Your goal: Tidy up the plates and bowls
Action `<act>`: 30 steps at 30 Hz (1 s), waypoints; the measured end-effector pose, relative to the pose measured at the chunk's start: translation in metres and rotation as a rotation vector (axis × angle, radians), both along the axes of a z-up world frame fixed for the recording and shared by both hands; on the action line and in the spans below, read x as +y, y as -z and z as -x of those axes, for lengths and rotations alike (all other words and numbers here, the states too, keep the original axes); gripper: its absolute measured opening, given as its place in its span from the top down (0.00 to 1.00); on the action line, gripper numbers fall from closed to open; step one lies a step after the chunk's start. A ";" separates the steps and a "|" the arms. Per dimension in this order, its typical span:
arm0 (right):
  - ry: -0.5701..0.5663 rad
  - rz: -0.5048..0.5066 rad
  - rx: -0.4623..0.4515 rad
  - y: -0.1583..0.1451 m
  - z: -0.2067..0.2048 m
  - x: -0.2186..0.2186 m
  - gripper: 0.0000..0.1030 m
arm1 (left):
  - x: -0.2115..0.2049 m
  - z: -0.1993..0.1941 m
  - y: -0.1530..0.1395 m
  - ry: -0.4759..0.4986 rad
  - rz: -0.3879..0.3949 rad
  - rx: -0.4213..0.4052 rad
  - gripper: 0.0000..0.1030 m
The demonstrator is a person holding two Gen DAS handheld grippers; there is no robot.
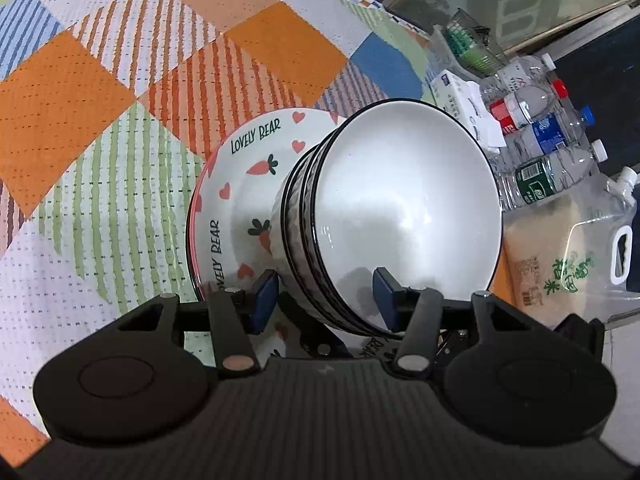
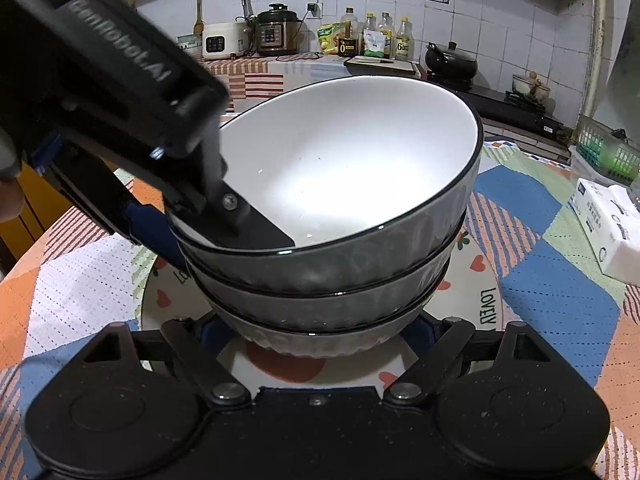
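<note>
Three nested white bowls with black rims (image 1: 400, 200) (image 2: 352, 168) stand on a stack of "LOVELY BEAR" plates (image 1: 236, 200) (image 2: 480, 292) with hearts and carrots. My left gripper (image 1: 324, 300) (image 2: 212, 236) clamps the near rim of the stack. One finger lies inside the top bowl and the blue pad presses the outside. My right gripper (image 2: 318, 330) stands wide, its pads tight against both sides of the bottom bowl (image 2: 320, 340) just above the plate. The bowl's overhang partly hides the contact.
The table wears a patchwork cloth (image 1: 120, 80). At its far side are a tissue pack (image 1: 460, 96) (image 2: 608, 232), several water bottles (image 1: 552, 148), a bag of rice (image 1: 560, 256) and a green basket (image 2: 608, 148). Cookers and sauce bottles line the back counter (image 2: 276, 32).
</note>
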State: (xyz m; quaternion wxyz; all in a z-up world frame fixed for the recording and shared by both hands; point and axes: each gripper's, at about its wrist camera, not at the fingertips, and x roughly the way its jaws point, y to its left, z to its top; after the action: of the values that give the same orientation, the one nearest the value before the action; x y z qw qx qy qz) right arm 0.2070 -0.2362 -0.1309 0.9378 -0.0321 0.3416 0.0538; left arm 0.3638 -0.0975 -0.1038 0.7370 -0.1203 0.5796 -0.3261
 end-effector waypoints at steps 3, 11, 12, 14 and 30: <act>0.015 -0.010 0.013 -0.001 0.002 -0.001 0.14 | -0.003 0.005 -0.006 0.003 -0.035 -0.029 0.50; 0.027 0.024 -0.003 -0.019 0.025 0.004 0.14 | -0.002 0.019 -0.029 -0.017 -0.108 -0.092 0.44; 0.033 0.026 -0.008 -0.022 0.028 0.005 0.14 | 0.000 0.022 -0.032 -0.026 -0.113 -0.103 0.44; 0.050 0.036 -0.009 -0.030 0.034 0.005 0.14 | 0.005 0.029 -0.040 -0.046 -0.127 -0.134 0.43; 0.131 0.088 0.009 -0.104 0.092 0.000 0.13 | 0.040 0.117 -0.116 -0.105 -0.131 -0.363 0.37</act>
State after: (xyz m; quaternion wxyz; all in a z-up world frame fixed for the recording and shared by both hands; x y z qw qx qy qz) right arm 0.1150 -0.2358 -0.0272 0.9354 -0.0507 0.3491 -0.0225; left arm 0.2465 -0.0577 0.0124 0.8517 -0.0414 0.4499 -0.2654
